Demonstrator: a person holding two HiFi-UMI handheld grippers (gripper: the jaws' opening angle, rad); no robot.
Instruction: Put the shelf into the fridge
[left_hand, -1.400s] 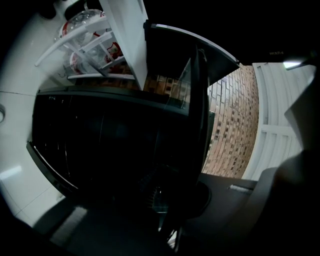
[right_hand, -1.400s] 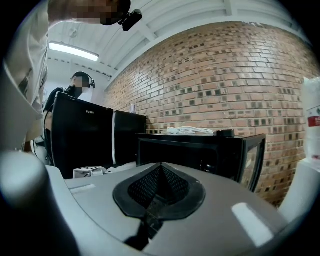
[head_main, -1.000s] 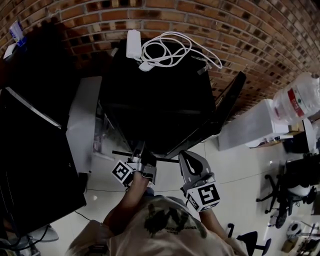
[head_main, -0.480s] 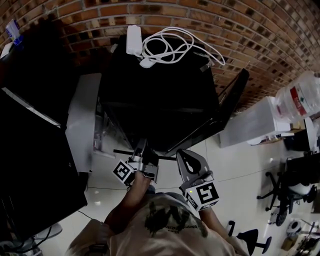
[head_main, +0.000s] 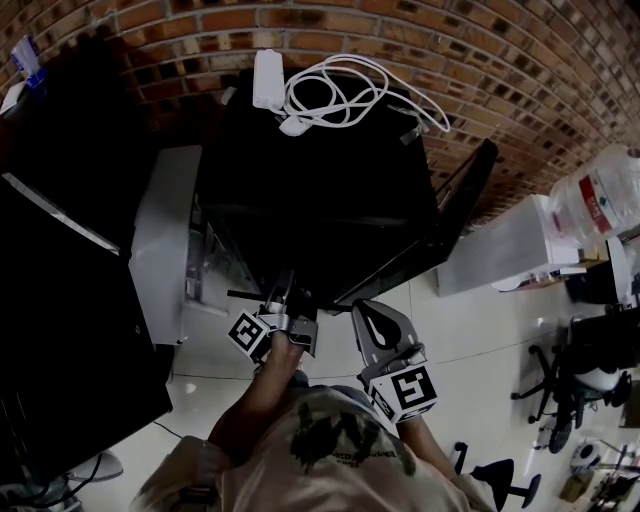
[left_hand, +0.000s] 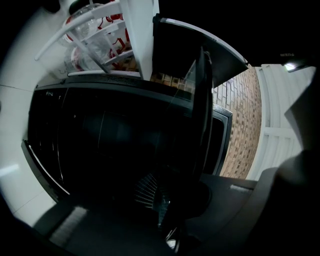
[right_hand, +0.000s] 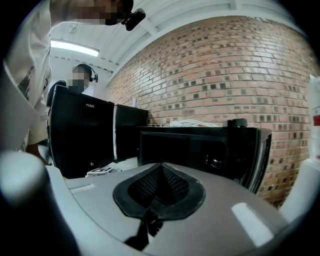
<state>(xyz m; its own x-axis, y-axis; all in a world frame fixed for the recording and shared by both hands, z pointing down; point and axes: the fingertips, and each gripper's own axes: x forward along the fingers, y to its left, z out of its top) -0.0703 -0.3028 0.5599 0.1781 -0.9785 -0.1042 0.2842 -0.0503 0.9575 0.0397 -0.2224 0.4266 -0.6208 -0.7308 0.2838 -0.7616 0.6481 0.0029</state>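
A small black fridge (head_main: 320, 200) stands against the brick wall with its door (head_main: 455, 215) swung open to the right. At its dark opening my left gripper (head_main: 283, 302) is shut on the front edge of the shelf (head_main: 245, 296), which shows only as a thin dark bar. In the left gripper view the shelf (left_hand: 200, 110) runs edge-on from the left gripper (left_hand: 162, 210) into the black interior. My right gripper (head_main: 372, 318) hangs just right of the left one, shut and empty. Its closed jaws (right_hand: 160, 172) point at the fridge (right_hand: 200, 145).
A white cable and adapter (head_main: 330, 95) lie on the fridge's top. To the left stand a tall black cabinet (head_main: 70, 300) and a pale door panel (head_main: 160, 240), its rack holding cups (left_hand: 95, 40). A white bench (head_main: 505, 250), a water bottle (head_main: 600, 200) and office chairs (head_main: 560, 390) are at the right.
My left gripper and the shelf have edged a little toward the fridge opening, so less of the dark bar shows. The right gripper has stayed where it was.
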